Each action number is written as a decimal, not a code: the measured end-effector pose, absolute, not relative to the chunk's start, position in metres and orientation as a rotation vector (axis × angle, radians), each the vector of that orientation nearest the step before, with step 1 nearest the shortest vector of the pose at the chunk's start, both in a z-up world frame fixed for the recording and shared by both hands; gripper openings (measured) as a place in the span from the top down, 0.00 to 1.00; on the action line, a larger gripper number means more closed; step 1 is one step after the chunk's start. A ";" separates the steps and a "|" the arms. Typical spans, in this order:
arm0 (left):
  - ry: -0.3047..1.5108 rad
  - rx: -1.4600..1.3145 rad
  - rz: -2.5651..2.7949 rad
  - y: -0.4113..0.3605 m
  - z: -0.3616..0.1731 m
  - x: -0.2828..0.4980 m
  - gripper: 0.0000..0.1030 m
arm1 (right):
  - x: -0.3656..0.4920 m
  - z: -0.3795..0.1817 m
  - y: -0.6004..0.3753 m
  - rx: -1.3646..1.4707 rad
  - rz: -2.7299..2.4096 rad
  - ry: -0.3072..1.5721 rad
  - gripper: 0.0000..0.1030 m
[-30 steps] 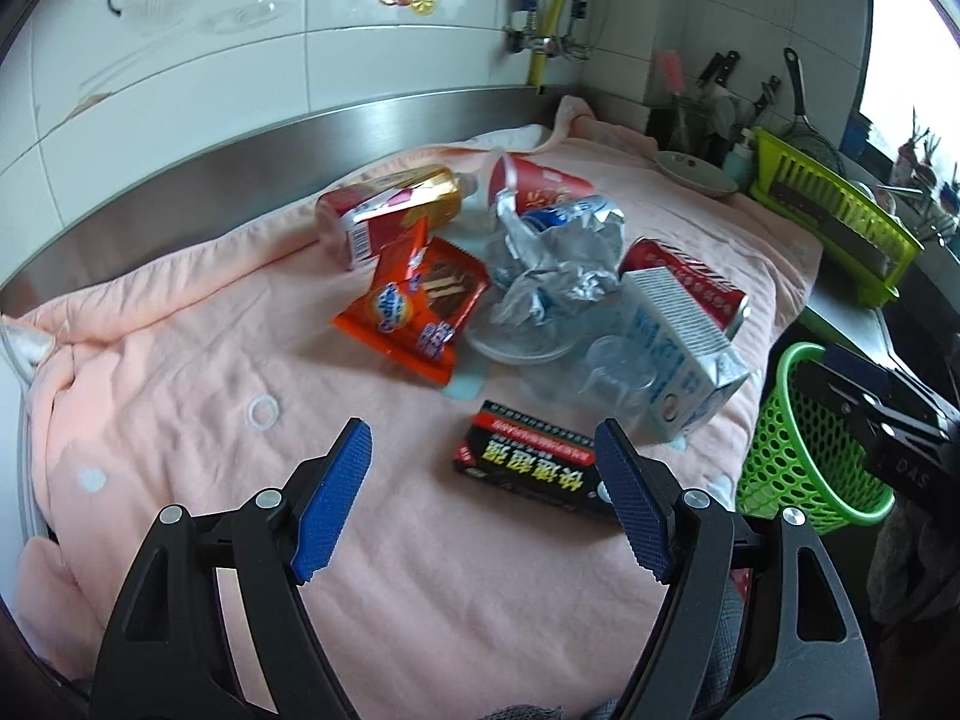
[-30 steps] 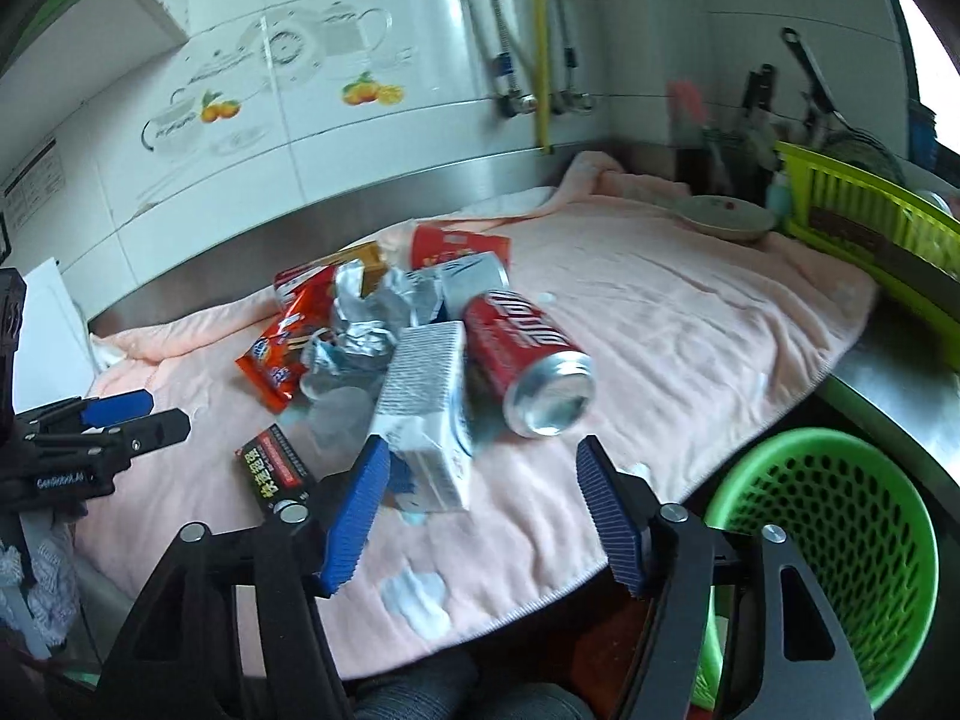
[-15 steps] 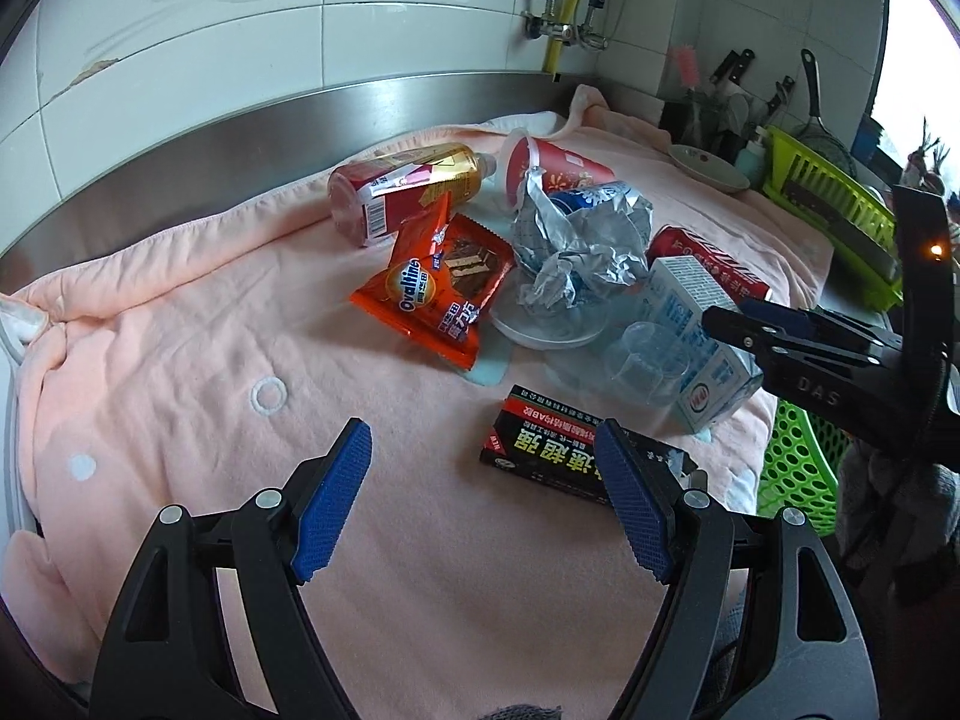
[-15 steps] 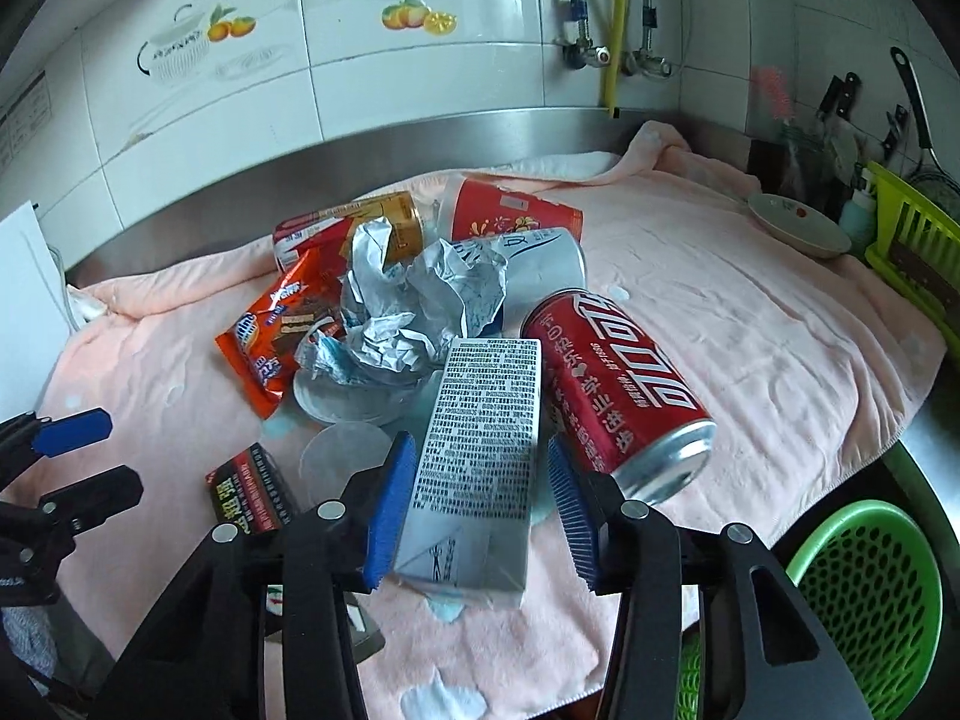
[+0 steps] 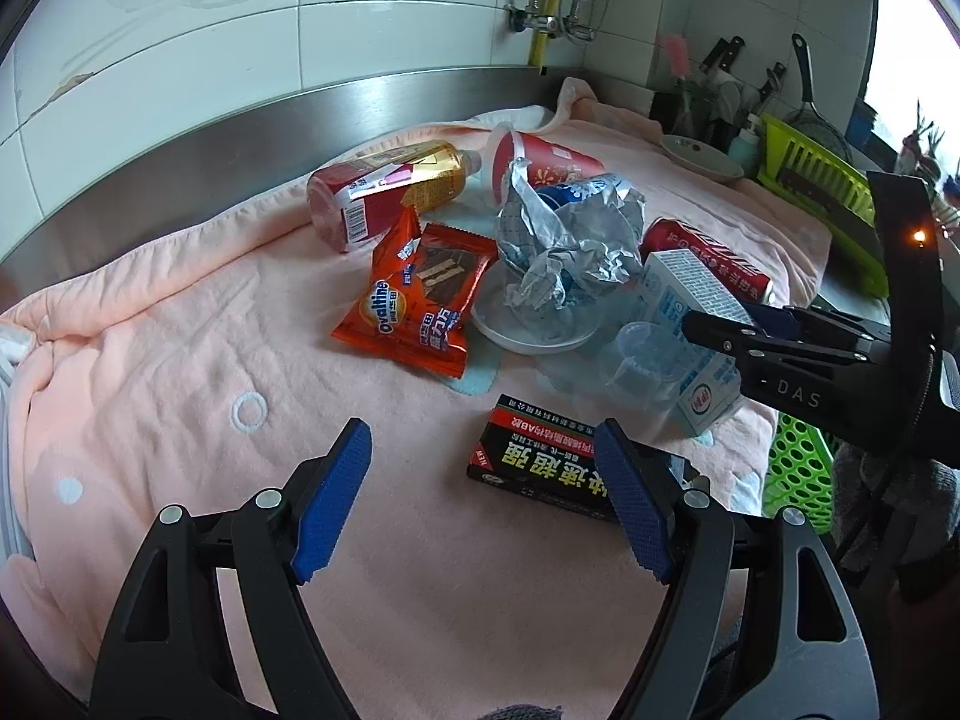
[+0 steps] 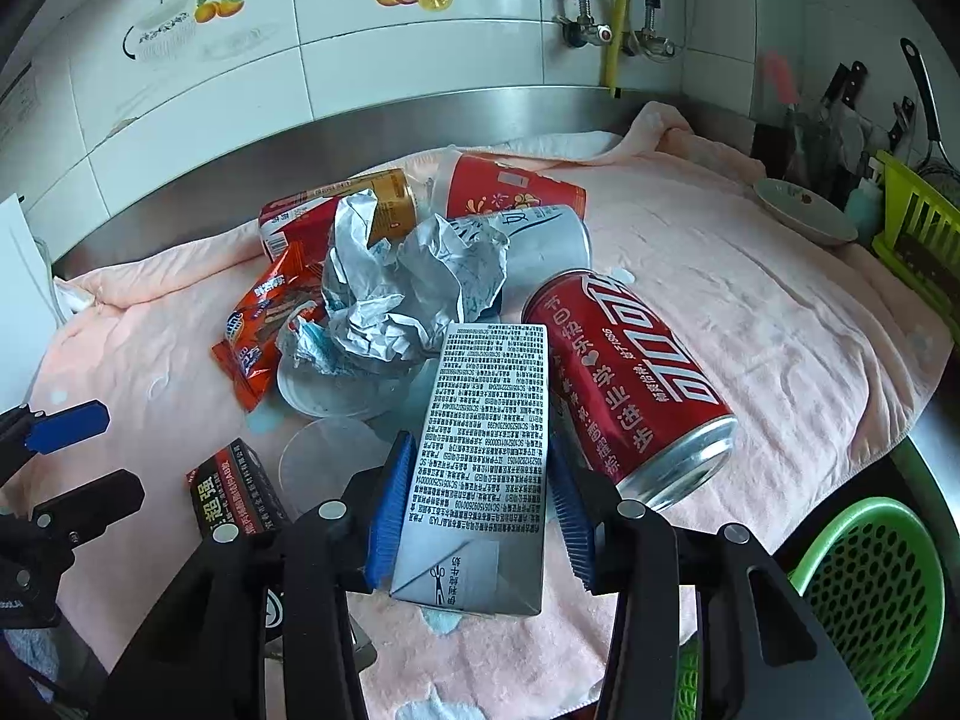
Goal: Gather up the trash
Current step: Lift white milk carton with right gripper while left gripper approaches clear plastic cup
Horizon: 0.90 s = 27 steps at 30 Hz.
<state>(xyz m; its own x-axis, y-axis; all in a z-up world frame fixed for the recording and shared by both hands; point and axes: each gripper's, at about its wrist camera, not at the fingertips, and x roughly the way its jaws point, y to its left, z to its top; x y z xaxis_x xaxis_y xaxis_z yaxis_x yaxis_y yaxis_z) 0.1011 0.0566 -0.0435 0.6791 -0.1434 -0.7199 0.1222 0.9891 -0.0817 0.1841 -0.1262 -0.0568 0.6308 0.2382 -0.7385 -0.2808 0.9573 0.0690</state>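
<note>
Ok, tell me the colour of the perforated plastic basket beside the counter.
Bright green; right wrist view shows it best.

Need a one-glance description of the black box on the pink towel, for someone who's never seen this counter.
On the pink towel covering the steel counter, look at the near edge of the trash pile, just in front of the clear plastic cup. The black box lies flat there: the only dark item, with red bands and white Chinese lettering.
</note>
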 end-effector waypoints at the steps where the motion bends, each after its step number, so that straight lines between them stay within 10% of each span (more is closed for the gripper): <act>1: 0.811 -0.025 -0.150 0.056 -0.044 0.102 0.26 | 0.185 -0.058 -0.127 -0.050 0.296 0.835 0.58; 27: 0.826 0.129 -0.362 -0.016 -0.054 0.134 0.26 | 0.108 -0.004 -0.180 0.051 0.281 0.660 0.62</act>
<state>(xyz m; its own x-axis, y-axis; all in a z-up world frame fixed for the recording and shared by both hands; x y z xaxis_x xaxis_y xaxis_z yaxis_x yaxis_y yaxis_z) 0.1339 -0.0156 -0.0543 0.6204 -0.2643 -0.7384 0.3641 0.9310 -0.0274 0.1084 -0.1803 -0.0041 0.7537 0.2733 -0.5977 -0.2410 0.9610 0.1356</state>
